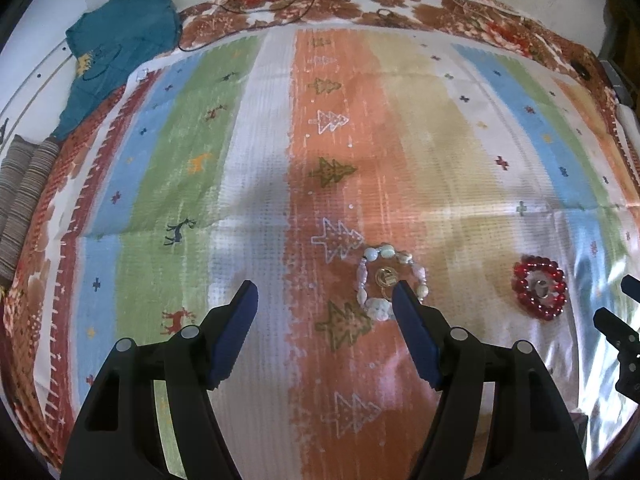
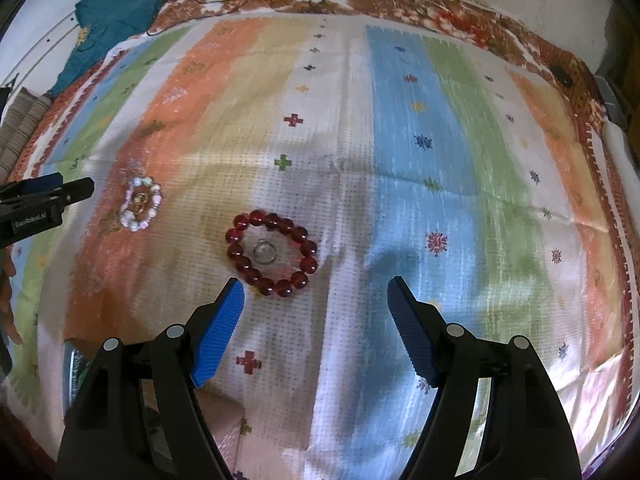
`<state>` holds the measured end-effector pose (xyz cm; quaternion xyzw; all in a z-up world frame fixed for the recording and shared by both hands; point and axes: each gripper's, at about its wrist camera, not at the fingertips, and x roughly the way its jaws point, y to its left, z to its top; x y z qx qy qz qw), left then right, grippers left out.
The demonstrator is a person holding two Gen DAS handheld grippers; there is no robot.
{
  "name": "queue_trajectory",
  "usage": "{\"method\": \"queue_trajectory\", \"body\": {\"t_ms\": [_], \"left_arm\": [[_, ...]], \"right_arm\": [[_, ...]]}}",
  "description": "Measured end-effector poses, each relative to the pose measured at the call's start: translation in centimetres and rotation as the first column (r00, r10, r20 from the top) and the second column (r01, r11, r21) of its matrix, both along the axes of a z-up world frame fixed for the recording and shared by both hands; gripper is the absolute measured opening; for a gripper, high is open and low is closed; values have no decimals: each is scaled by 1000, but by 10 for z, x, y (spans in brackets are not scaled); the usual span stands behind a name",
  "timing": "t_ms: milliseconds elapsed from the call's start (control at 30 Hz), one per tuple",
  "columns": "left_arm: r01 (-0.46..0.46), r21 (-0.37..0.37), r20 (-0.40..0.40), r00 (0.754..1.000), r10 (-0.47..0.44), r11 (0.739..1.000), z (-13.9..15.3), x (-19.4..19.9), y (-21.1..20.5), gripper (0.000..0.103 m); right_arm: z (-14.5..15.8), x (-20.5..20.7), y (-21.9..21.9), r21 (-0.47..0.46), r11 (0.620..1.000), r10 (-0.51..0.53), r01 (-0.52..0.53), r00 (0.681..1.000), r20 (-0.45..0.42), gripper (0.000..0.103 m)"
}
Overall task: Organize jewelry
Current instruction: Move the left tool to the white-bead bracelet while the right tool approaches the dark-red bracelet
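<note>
On the striped cloth [image 1: 256,184], the white bracelet [image 1: 390,280] lay just beyond the left gripper's [image 1: 326,292] spread, empty jaws, by its right finger. The red bracelet [image 2: 272,258] lay just beyond the right gripper's [image 2: 316,290] released jaws, nearer the left finger.

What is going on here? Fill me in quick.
A person is sorting jewelry on a striped cloth with a pair of tongs in each hand. The left tongs and the right tongs both stand open and empty above the cloth. A pale beaded bracelet lies flat with a gold ring inside its loop. A red beaded bracelet lies apart from it with a silver ring inside. Nothing has been picked up.
</note>
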<state>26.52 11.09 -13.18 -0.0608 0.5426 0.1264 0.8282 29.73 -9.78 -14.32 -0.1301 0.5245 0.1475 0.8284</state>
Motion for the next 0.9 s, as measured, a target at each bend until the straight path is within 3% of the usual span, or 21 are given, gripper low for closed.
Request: {"method": "queue_trajectory", "body": {"t_ms": [100,633,900], "left_arm": [[22,-24,-27,999,-23,999,-6,6,-1,69],[57,20,-95,994,-55,998,-37,30,2,69],[70,37,-141,988,-64,997,-55,31,4,69]], "right_arm": [[-5,3,2,-1,1000,0,0,1000,-18,74],[-27,28,-1,15,998,-54,55,997,-57,74],[-43,37,7,-20,999,-37,35,996,-79,74]]}}
